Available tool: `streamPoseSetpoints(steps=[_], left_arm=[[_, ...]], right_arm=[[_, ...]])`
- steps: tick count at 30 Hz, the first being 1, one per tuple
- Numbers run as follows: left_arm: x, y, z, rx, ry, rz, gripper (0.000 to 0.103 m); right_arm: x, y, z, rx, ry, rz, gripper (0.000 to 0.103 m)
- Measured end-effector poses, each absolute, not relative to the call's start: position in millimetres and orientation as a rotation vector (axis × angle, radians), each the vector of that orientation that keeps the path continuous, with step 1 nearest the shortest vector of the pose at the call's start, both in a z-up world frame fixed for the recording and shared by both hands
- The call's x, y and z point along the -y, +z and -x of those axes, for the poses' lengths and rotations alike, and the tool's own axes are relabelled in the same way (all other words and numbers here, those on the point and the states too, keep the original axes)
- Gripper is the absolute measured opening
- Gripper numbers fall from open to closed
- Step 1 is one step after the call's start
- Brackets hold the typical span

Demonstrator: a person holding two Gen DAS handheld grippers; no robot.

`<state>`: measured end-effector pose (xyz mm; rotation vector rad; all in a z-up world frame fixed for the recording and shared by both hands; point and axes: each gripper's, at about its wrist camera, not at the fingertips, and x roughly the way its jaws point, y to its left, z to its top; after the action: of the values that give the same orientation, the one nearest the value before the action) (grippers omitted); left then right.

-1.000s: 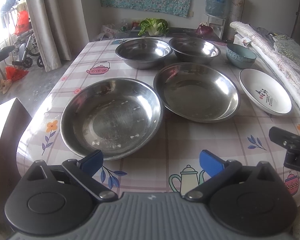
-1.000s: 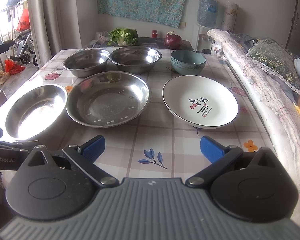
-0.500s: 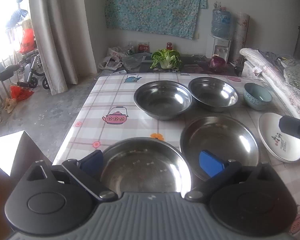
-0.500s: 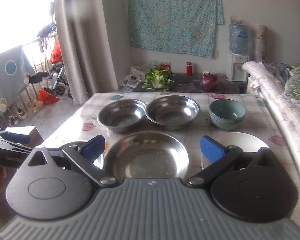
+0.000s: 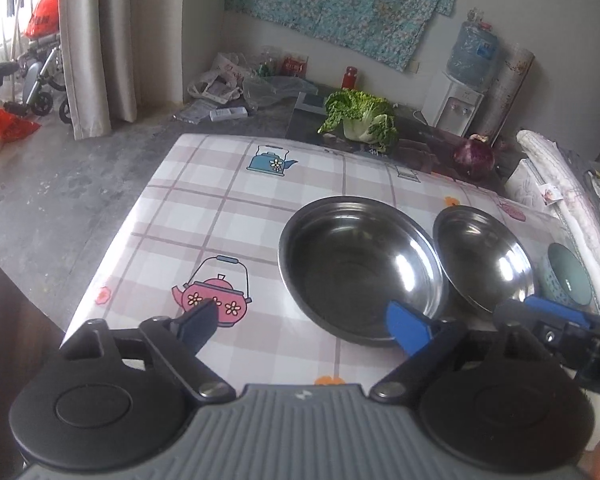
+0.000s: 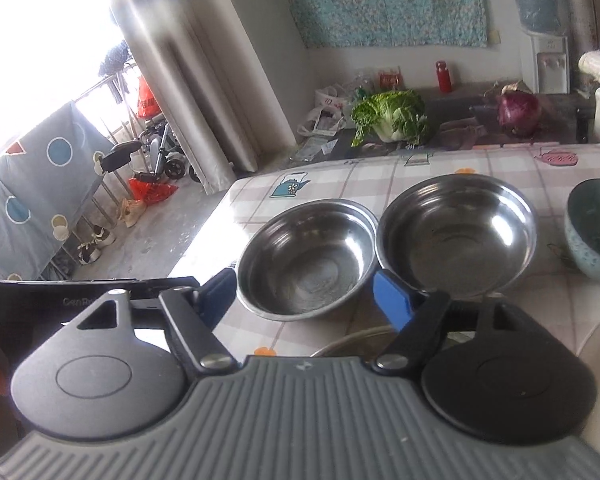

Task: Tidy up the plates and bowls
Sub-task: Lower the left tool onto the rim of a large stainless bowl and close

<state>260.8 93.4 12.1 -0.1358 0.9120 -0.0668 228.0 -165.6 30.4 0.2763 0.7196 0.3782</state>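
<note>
Claws (image 5: 302, 326) (image 6: 306, 296) | both closing, empty | steel bowl (image 6: 308, 258) just ahead

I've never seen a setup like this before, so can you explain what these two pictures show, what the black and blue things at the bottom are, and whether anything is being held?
These are two handheld grabbers, one in each of a person's hands, each with a wide-angle camera looking forward along its two blue-tipped fingers. One picture is from the left gripper, the other from the right gripper. No robot arm is involved.

Both look over a table with a checked teapot-print tablecloth. On it stand two shiny steel bowls side by side, the left steel bowl and the right steel bowl, and to their right a small teal ceramic bowl. A white plate's edge shows at the right. Behind lie a green leafy cabbage and a purple cabbage.

Nothing is held: both grippers' jaws have just been closing partway, but with nothing gripped between them.
</note>
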Motion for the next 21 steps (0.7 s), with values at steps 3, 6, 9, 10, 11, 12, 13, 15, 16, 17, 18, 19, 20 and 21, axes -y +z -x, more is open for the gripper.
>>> streamPoseSetpoints(steps=[3,6,9,10,11,12,13,15,16,17,18,19,20,21], left_arm=[[-90,-5,-293,-0.965,-0.056,0.128,0.067],[-79,-21,-316,-0.995,-0.021,0.056,0.058],[-71,-34,-325,-1.014,0.022,-0.014,0.048],[-71,-37,-327,-1.025,0.030,-0.020,0.041],[-72,-40,-328,-1.040,0.038,-0.021,0.035],[-74,-42,-327,-1.046,0.035,-0.013,0.034],[-77,-43,-325,-1.041,0.030,-0.003,0.034],[-81,-43,-322,-1.042,0.035,-0.011,0.031],[-84,-43,-320,-1.044,0.041,-0.018,0.031],[-86,-43,-319,-1.046,0.048,-0.023,0.031],[-90,-43,-316,-1.049,0.057,-0.022,0.031],[-94,-42,-314,-1.052,0.063,-0.018,0.031],[-98,-42,-312,-1.055,0.065,-0.009,0.031],[-103,-42,-310,-1.059,0.064,0.004,0.031]], right_arm=[[158,11,-258,-0.757,0.371,-0.275,0.050],[155,-4,-279,-0.778,0.365,-0.265,0.043],[155,-15,-291,-0.797,0.360,-0.249,0.033],[155,-18,-294,-0.803,0.360,-0.244,0.030],[156,-19,-293,-0.808,0.362,-0.242,0.028],[156,-20,-295,-0.812,0.363,-0.236,0.027],[157,-22,-298,-0.815,0.364,-0.228,0.024],[159,-22,-297,-0.820,0.368,-0.219,0.021],[160,-22,-297,-0.823,0.370,-0.215,0.020],[159,-22,-298,-0.824,0.373,-0.210,0.019],[158,-21,-299,-0.826,0.376,-0.207,0.019],[158,-21,-300,-0.829,0.381,-0.206,0.019],[157,-20,-301,-0.831,0.388,-0.205,0.019],[154,-20,-302,-0.834,0.397,-0.202,0.019]])
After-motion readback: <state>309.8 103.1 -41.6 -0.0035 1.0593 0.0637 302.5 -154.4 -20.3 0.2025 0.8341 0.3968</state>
